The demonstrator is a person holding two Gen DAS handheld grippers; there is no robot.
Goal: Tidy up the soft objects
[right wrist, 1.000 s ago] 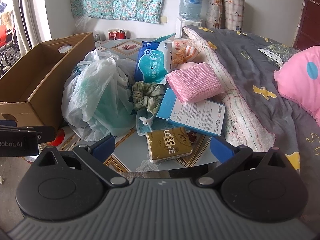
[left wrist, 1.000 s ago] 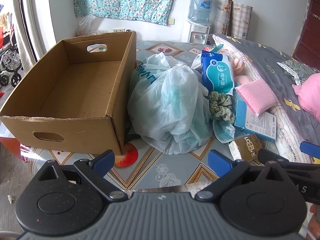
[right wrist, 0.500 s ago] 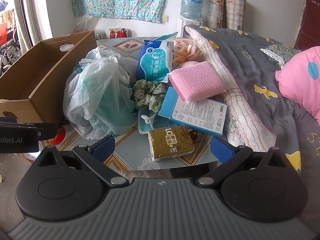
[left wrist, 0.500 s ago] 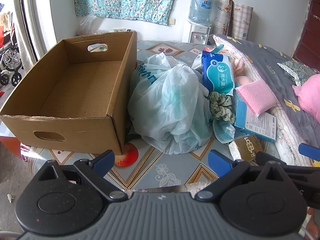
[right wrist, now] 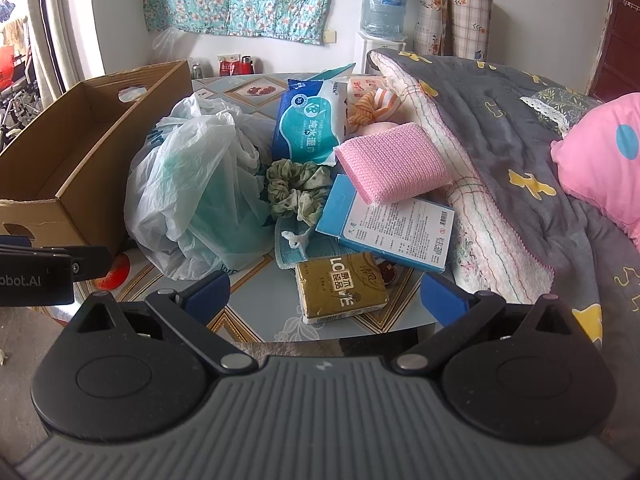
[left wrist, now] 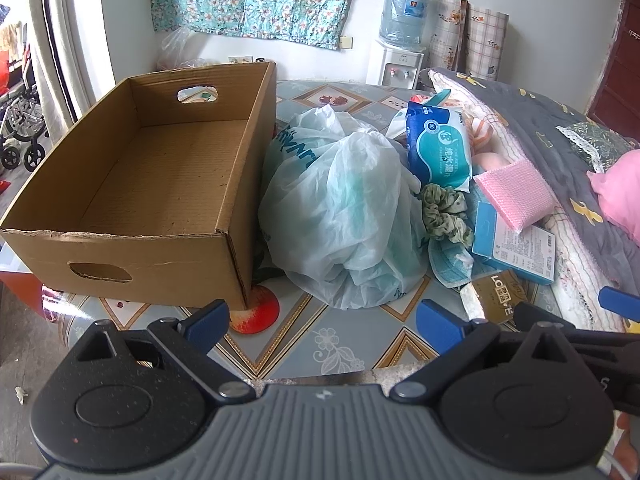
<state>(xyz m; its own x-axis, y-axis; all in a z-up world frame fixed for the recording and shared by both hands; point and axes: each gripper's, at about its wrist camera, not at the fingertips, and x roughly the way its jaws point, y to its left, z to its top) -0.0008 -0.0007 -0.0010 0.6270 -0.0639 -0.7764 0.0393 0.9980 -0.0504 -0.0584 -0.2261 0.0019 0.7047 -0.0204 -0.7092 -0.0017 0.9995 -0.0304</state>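
Observation:
An empty cardboard box stands on the table's left. Beside it lies a crumpled white-green plastic bag, also in the right wrist view. Right of the bag are a blue wet-wipe pack, a green scrunchie, a pink knitted sponge, a blue flat box and a gold tissue pack. My left gripper is open and empty near the table's front edge, before the bag. My right gripper is open and empty, just short of the gold tissue pack.
The patterned table ends just before both grippers. A grey quilt and a pink pillow lie on the right. A water dispenser stands at the back wall. A wheelchair is at far left.
The right gripper has moved slightly forward toward the pile. The left gripper has barely moved. Both stay open.

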